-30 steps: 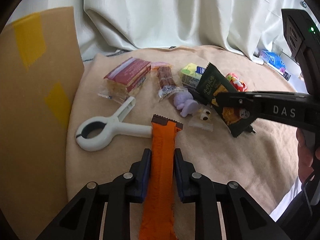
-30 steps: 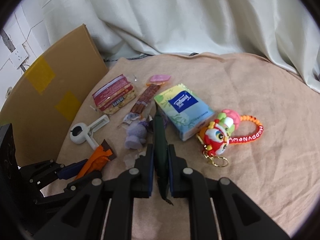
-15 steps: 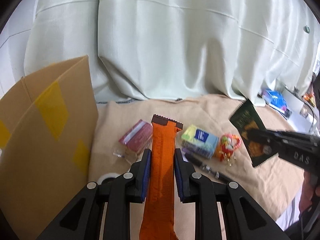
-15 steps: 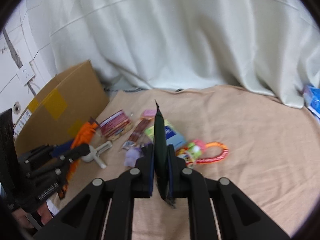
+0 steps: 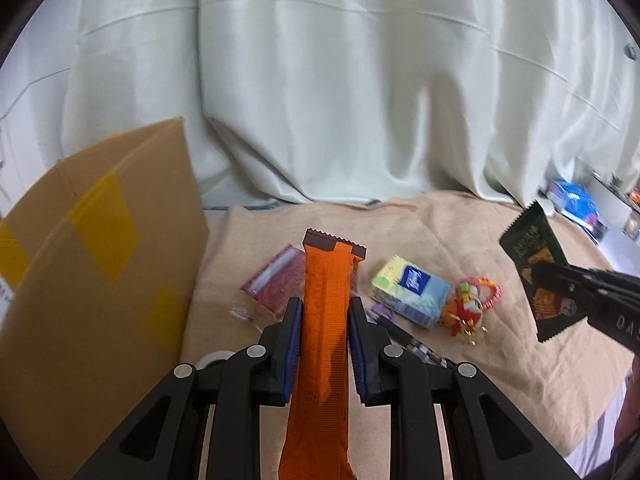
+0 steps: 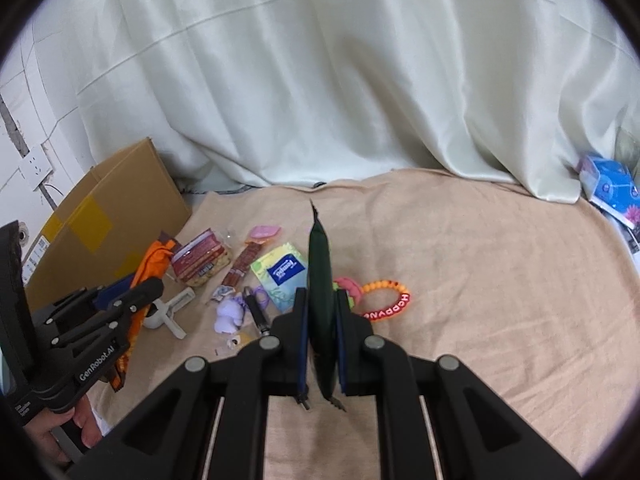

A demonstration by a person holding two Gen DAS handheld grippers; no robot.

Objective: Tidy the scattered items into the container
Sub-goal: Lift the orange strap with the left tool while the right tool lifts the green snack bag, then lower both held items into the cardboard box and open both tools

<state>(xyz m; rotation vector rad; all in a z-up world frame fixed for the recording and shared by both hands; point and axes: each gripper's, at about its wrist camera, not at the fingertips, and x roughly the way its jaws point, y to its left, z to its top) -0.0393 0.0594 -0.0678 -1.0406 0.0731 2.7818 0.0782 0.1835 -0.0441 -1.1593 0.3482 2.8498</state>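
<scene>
left hand-held gripper (image 5: 324,328) clamps orange packet (image 5: 324,320) | right hand-held gripper (image 6: 322,320) clamps dark green packet (image 6: 320,264)

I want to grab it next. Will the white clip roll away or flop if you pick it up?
Probably neither. The white clip looks like hard plastic, so likely stiff. Its long flat handles lie on the cloth, so rolling seems unlikely. It is probably light.

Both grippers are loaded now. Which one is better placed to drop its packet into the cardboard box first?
Left, probably. The left gripper holding the orange packet sits right beside the cardboard box. The right gripper with the dark green packet is farther from it, over the beige cloth.
</scene>
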